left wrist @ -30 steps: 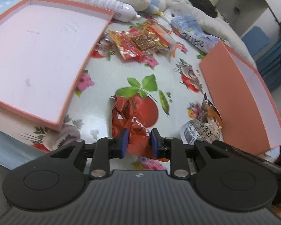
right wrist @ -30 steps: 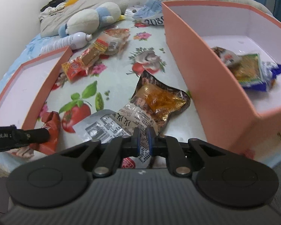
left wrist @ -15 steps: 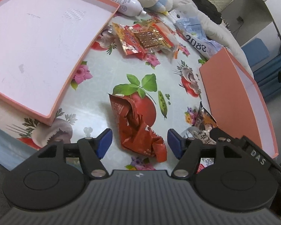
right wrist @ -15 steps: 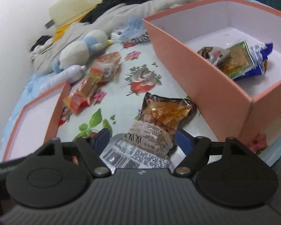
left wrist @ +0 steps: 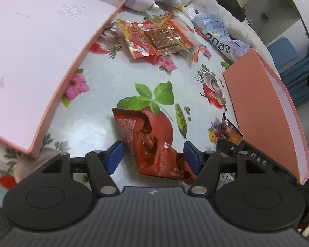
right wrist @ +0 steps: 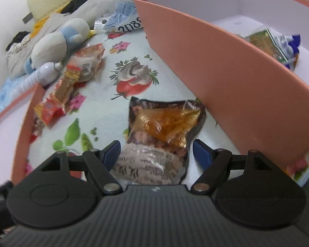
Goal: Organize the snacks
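- The flowered tablecloth (left wrist: pixel 117 86) covers the whole work surface, printed with tomatoes, leaves, peas and pink blooms.
- A shallow pink tray (left wrist: pixel 31 47) with coral rim lies on the cloth at the left of the left wrist view; nothing shows inside it.
- A deeper coral box (right wrist: pixel 226 78) stands at the right of the right wrist view, white inside, with a few snack packets (right wrist: pixel 272 45) lying against its far inner side.
- A plush toy (right wrist: pixel 57 41) and a white bottle (right wrist: pixel 43 75) lie at the far edge of the cloth, next to rumpled bedding.
- A loose pile of orange and red snack packs (left wrist: pixel 156 39) sits on the cloth just beyond the tray's far corner.
- The left gripper (left wrist: pixel 154 156) has just been opening; its jaws stand wide on either side of a crumpled red wrapper (left wrist: pixel 150 144), which lies flat on the cloth. The right blue pad is just beside the wrapper's crumpled end; whether it touches I cannot tell.
- The right gripper (right wrist: pixel 156 154) has likewise just been opening and stands wide, with a clear-fronted packet of amber snack (right wrist: pixel 162 133) lying on the cloth between its pads, not pinched, close beside the coral box's outer wall.
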Demonstrator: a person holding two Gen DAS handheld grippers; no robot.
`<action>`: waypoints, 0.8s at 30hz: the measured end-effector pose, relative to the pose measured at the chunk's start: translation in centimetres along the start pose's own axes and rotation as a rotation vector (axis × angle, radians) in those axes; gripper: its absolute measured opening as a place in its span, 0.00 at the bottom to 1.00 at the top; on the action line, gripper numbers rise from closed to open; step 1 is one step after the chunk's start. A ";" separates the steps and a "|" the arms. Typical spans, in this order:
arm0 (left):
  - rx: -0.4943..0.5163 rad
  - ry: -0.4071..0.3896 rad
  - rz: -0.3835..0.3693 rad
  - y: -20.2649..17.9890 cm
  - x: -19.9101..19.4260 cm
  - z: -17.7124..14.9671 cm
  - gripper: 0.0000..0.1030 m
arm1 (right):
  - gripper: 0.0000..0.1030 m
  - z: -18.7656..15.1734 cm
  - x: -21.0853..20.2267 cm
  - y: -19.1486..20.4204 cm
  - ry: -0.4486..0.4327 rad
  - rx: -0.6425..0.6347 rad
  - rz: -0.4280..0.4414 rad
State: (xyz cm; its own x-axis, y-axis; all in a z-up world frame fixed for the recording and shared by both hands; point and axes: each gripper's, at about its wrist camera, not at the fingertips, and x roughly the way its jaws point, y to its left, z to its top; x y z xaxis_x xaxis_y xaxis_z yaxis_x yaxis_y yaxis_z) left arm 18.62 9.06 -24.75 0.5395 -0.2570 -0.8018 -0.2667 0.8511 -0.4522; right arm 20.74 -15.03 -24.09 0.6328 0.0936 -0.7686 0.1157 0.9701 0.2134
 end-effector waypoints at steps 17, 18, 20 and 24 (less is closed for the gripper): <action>0.017 0.004 0.019 -2.4 1.1 -0.1 0.49 | 0.44 1.2 -0.8 -0.2 0.047 -0.187 0.053; 0.020 0.007 0.020 -2.6 1.0 -0.2 0.49 | 0.44 1.3 -1.0 -0.3 0.049 -0.186 0.058; 0.025 0.012 0.023 -2.8 0.8 -0.3 0.46 | 0.44 1.5 -1.5 -0.4 0.049 -0.190 0.069; 0.022 0.013 0.024 -2.8 0.0 -0.6 0.45 | 0.43 1.7 -2.9 -0.5 0.042 -0.211 0.095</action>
State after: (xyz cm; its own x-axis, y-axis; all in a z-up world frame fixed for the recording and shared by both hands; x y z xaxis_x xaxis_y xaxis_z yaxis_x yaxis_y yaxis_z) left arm 18.92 6.40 -23.65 0.5225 -0.2425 -0.8174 -0.2617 0.8668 -0.4244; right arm 20.09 -16.12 -20.92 0.6004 0.1916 -0.7764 -0.1080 0.9814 0.1588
